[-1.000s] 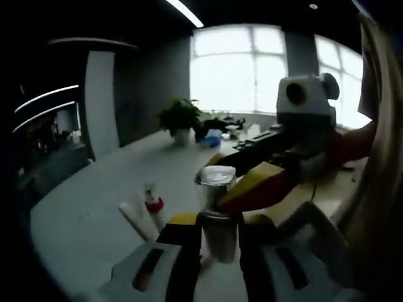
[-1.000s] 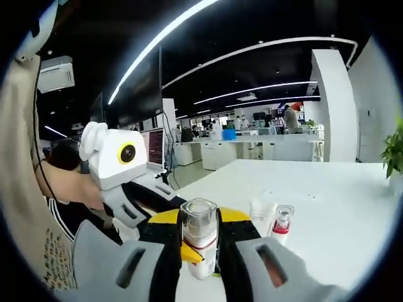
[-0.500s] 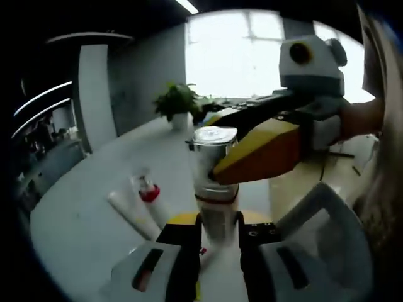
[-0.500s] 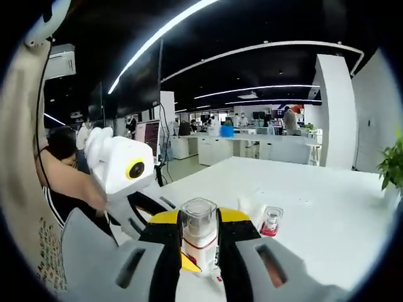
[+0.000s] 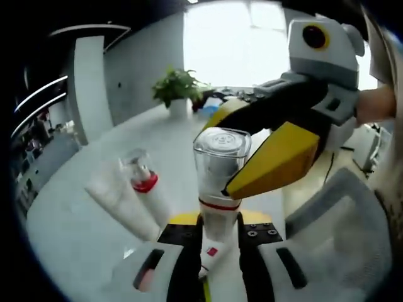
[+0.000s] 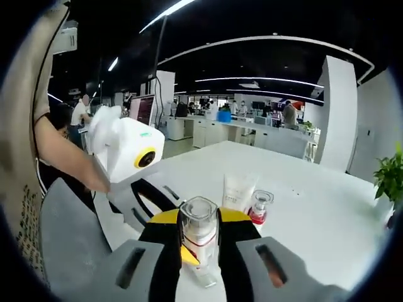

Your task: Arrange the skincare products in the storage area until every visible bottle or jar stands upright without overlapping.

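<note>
Left gripper view showed both grippers — left gripper (image 5: 213, 236) and right gripper (image 5: 242, 173) — clamped on one clear-capped bottle (image 5: 217, 179) above the white table (image 5: 75, 233), apparently mid-placement; next, set it upright beside the tube (image 5: 116, 201).

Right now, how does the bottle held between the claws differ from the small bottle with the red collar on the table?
The held bottle is gripped by both the left claw and the right claw; the red-collared bottle is untouched. The held bottle's clear cap is square; the other's looks rounded. The held one has a thin red band, the other a thick red collar beside a white tube. Both have clear caps.
</note>
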Tool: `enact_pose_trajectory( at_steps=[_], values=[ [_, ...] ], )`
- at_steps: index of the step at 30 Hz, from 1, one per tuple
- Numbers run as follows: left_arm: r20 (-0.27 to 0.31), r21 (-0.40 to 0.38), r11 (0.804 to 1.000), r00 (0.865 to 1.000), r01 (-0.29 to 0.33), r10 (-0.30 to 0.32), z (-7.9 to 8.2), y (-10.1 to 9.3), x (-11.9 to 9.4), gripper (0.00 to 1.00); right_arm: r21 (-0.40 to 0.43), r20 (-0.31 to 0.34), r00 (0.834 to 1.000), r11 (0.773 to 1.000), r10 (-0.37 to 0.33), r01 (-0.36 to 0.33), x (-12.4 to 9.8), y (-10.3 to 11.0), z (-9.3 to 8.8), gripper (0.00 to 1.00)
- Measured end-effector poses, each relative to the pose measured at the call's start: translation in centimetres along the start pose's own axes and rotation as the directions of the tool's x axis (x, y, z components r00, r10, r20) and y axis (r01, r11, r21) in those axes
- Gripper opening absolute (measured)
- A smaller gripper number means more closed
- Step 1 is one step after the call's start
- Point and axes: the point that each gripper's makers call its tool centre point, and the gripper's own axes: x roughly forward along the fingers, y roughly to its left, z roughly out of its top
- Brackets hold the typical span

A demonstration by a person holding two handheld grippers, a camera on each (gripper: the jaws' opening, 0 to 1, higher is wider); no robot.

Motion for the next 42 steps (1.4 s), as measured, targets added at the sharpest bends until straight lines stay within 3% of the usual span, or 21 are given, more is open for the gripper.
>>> enact_pose_trajectory(
  at_steps=[23,30,42],
  values=[
    [-0.100,-0.030,0.999,0.995,0.024,-0.027,-5.4,3.8,6.4,0.19,0.048,-0.094,0.995,0.998,-0.026,0.031,4.4,-3.9,-7.2,0.20],
    [-0.116,-0.023,0.999,0.992,0.040,-0.043,-6.3,4.0,7.0,0.19,0.063,-0.106,0.994,0.997,-0.029,0.036,4.9,-4.1,-8.2,0.21],
    [-0.088,-0.003,0.997,0.993,0.074,-0.074,-5.8,4.4,7.4,0.19,0.074,-0.086,0.994,0.994,-0.071,0.077,5.2,-4.9,-8.1,0.22]
  ],
)
